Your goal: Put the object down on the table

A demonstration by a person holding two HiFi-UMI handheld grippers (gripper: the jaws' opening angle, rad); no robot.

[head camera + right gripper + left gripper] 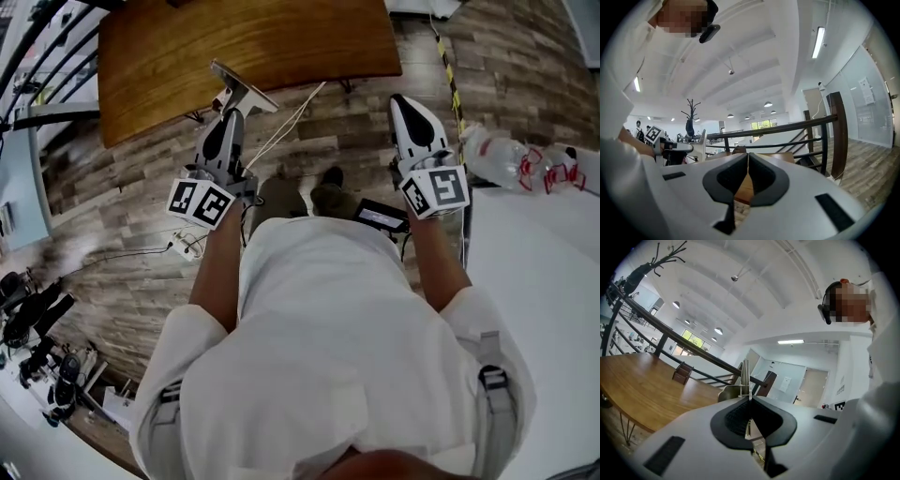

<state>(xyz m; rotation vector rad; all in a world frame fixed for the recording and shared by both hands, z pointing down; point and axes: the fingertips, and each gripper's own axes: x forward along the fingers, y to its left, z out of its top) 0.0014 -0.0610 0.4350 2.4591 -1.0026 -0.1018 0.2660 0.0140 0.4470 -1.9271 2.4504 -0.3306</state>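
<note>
left hand-held gripper (750, 400) clamps a thin plate (746, 376).

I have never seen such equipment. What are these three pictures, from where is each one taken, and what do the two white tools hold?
There is no robot: a person holds a hand tool, called a gripper, in each hand. The head view comes from a camera on the person's head, looking down. The other two views come from a camera riding on each gripper, looking forward. The left gripper has its fingers closed on a thin flat plate. The right gripper is closed and empty. Ahead stands a wooden table; a white table at the right carries plastic bottles.
</note>
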